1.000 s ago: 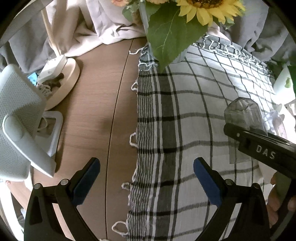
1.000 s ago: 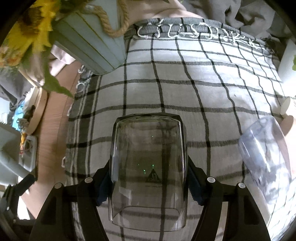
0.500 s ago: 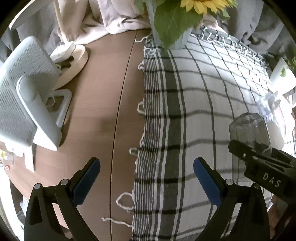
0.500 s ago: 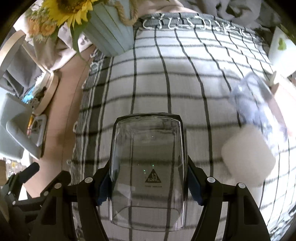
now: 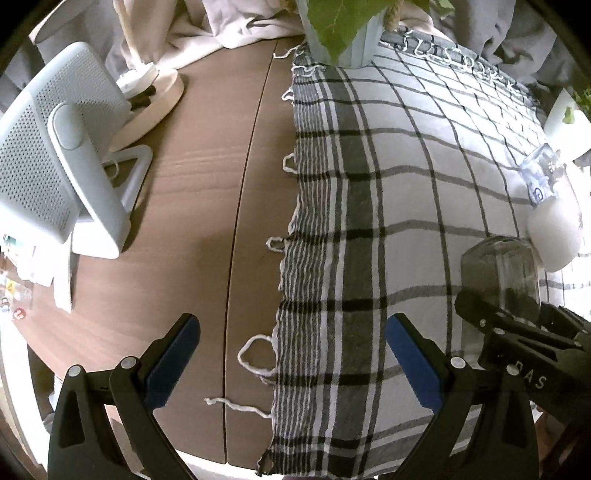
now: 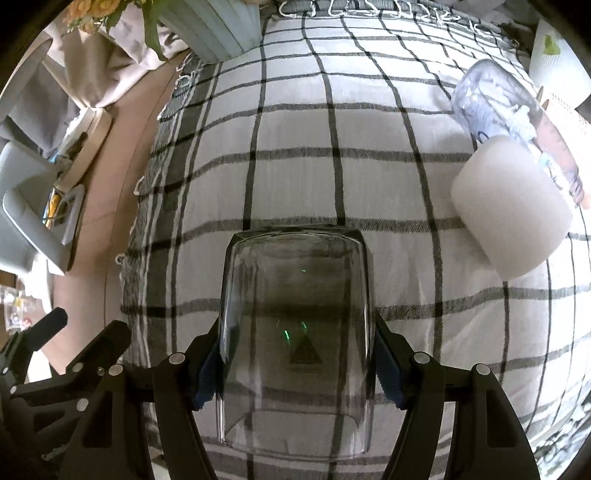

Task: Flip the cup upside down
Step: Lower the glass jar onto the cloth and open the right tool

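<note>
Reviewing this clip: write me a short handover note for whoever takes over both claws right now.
Right claw: shut on the clear glass cup, blue pads gripping its two sides, held over the checked cloth.
Left claw: open, holding nothing, over the cloth's fringed edge and the wooden table.
Nearby: a white cylinder and a clear jar lie to the cup's right; a pale blue flower pot stands at the far left of the cloth.
Done: cup grasped; its closed end points away from the camera.
Left: set it mouth-down on the cloth and release. Whether it touches the cloth yet is unclear.
</note>
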`<state>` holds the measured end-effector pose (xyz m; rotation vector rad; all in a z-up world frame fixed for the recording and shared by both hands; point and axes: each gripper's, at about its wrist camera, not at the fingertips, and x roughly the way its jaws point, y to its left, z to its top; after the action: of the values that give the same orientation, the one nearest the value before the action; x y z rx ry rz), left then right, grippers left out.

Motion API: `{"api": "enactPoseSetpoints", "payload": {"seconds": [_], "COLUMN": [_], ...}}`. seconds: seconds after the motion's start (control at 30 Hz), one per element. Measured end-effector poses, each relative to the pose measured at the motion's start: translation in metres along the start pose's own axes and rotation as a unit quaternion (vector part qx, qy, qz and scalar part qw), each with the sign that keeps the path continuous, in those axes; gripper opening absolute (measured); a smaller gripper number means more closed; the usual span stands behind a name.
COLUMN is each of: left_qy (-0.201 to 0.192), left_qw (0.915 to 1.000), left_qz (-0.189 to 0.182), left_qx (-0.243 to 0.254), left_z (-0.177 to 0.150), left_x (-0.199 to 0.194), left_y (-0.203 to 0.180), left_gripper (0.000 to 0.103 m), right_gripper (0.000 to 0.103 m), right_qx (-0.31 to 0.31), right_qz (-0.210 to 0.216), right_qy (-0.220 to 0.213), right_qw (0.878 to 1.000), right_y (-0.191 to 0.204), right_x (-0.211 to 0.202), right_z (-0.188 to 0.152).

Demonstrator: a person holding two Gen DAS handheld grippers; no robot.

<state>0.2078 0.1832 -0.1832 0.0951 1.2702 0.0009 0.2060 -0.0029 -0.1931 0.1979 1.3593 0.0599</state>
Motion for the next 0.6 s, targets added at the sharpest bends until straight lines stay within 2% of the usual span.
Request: {"api": "enactPoseSetpoints", "payload": {"seconds": [0.27,0.37,0.6], "left_qy": [0.001,-0.005,-0.016], "left_qw": [0.9997,0.9995,0.9991], "left_qz": [0.010,0.006,-0.026], "left_qx": [-0.021,-0.029,-0.029], "left_z": [-0.010,-0.015,-0.016], "left_x": [-0.008,-0.021,-0.049], "left_y": [0.000,-0.001,-0.019], "left_gripper": [0.103,0.103,0.103], "right_gripper": [0.070,0.075,0.077], "right_qx": [-0.020,-0.022,-0.009], "right_qz": [0.009,0.021,0.023], "right_qy": [0.001,-0.023,-0.078], "right_qw": [1.000,0.999,0.997], "right_y": [0.001,0.000,-0.017], "right_x": [-0.002,-0.020,-0.075], "right_z": [0.000,-0.002,-0.007]}}
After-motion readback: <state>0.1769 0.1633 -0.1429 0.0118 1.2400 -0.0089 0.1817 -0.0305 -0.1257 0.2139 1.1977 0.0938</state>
